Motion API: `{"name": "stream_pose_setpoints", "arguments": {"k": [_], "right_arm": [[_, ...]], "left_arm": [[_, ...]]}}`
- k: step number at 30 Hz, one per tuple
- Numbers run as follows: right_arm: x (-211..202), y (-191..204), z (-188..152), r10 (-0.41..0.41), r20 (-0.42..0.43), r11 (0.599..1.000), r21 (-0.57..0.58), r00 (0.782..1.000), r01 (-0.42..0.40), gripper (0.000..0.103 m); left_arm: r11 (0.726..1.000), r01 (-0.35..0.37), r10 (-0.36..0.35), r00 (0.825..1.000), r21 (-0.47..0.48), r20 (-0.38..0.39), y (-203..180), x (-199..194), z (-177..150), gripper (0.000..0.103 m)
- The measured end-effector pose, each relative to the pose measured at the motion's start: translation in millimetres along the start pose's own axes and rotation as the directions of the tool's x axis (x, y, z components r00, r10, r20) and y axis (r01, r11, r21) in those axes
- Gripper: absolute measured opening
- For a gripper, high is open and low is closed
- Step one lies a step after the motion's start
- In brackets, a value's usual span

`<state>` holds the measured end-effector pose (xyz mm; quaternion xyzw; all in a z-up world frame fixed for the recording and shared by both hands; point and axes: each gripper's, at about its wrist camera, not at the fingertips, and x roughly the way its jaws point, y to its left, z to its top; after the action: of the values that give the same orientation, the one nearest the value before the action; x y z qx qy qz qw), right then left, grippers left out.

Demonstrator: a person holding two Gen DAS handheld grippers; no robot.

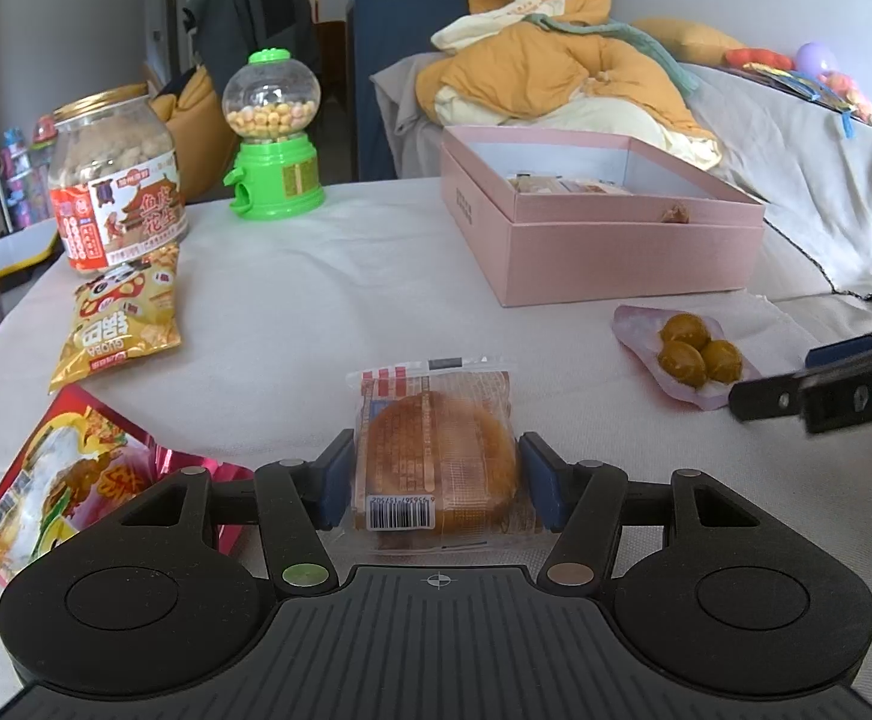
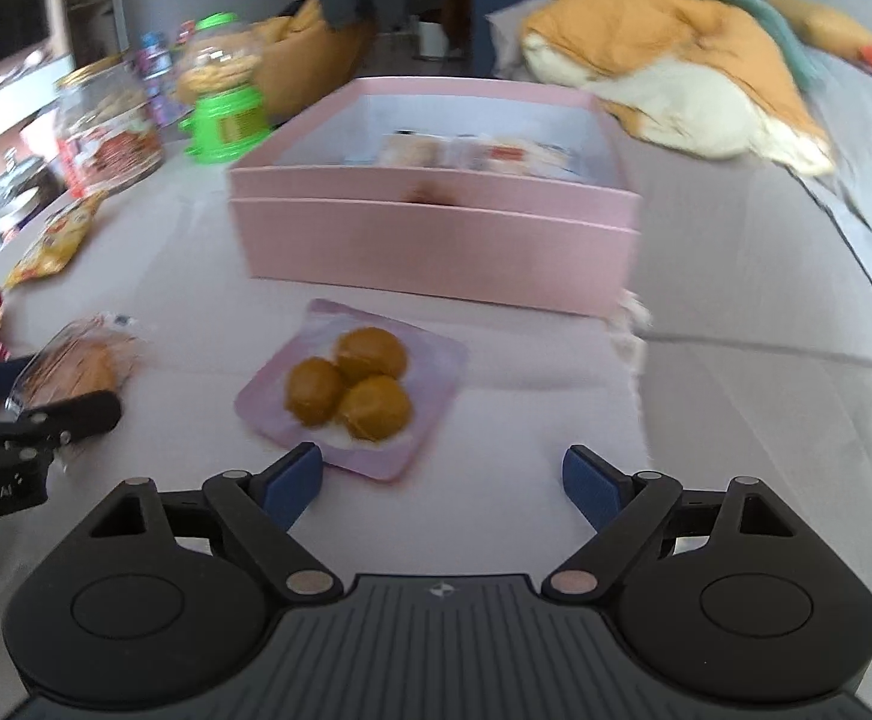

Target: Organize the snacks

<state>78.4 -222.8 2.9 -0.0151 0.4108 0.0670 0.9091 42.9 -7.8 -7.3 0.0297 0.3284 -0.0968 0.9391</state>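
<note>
My left gripper (image 1: 436, 483) has its blue pads on both sides of a wrapped round cake (image 1: 439, 459) that lies on the white cloth; the pads touch the wrapper's sides. It also shows in the right wrist view (image 2: 72, 369). My right gripper (image 2: 442, 483) is open and empty, just short of a pink packet of three brown balls (image 2: 351, 387), which also shows in the left wrist view (image 1: 691, 354). An open pink box (image 2: 436, 240) with several wrapped snacks inside stands behind it; it also shows in the left wrist view (image 1: 604, 240).
On the left stand a peanut jar (image 1: 114, 180), a green candy dispenser (image 1: 273, 138), a yellow snack bag (image 1: 117, 318) and a red snack bag (image 1: 69, 474). An orange blanket (image 1: 562, 78) lies on the grey sofa (image 1: 826, 192) behind the box.
</note>
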Motion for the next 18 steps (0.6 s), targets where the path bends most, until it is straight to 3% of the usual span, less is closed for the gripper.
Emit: {"name": "stream_pose_setpoints", "arguments": {"k": [6, 13, 18], "right_arm": [[3, 0, 15, 0.179, -0.029, 0.968, 0.183, 0.983, -0.17, 0.087], [37, 49, 36, -0.048, -0.041, 0.998, 0.025, 0.998, 0.049, 0.087], [27, 43, 33, 0.012, -0.022, 1.0, 0.014, 1.0, -0.011, 0.074]], "left_arm": [[1.0, -0.001, 0.001, 1.0, 0.001, 0.0, 0, 0, 0, 0.063], [1.0, -0.001, 0.001, 1.0, 0.001, 0.001, 0, 0, 0, 0.063], [1.0, 0.0, 0.0, 1.0, 0.0, 0.001, -1, 0, -1, 0.063]]}}
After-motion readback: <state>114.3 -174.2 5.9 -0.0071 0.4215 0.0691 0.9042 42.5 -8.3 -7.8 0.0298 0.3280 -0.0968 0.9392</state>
